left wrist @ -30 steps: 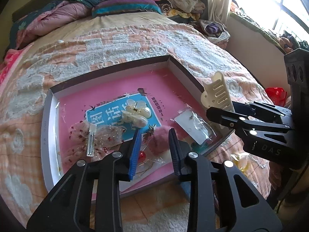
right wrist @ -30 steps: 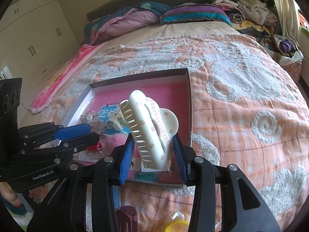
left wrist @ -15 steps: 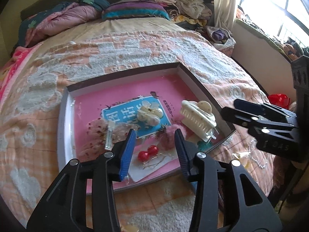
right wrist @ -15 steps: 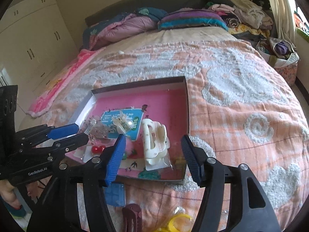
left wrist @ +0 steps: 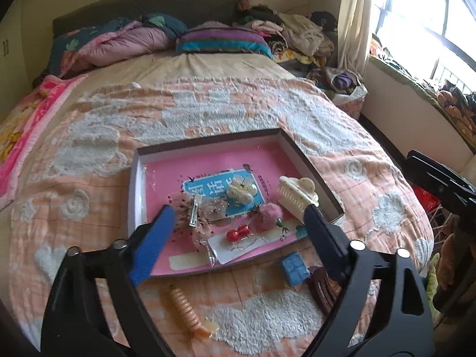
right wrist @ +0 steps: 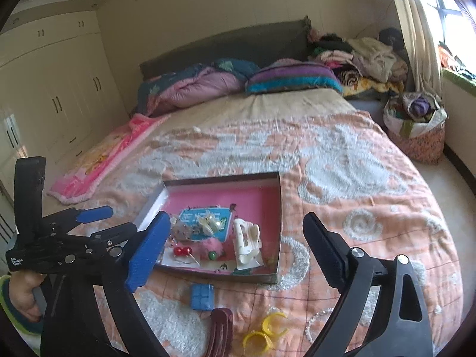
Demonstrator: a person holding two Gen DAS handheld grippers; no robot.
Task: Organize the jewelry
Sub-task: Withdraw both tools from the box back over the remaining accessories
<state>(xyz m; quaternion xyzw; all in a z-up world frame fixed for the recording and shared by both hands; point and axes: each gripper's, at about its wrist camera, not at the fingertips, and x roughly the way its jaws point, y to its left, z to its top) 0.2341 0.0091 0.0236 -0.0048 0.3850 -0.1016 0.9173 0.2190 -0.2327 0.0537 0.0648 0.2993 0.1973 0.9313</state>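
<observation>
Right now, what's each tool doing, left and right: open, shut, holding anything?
Left tool: jaws opening wide, nothing between them.
Right tool: jaws opening wide, empty; the white hair claw lies in the box.

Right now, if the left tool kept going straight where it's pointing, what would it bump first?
Probably the red cherry clip on its card in the tray, which sits between the opening, empty fingers of the left tool. Depth is hard to judge.

The far half of the shallow box (right wrist: 279,208) lay bare and open from above. Hair clips (right wrist: 247,242) crowded its near half. On the bed (right wrist: 342,160), a blue block (right wrist: 202,296), dark comb (right wrist: 221,331) and yellow rings (right wrist: 264,331) cluttered the near edge.
</observation>
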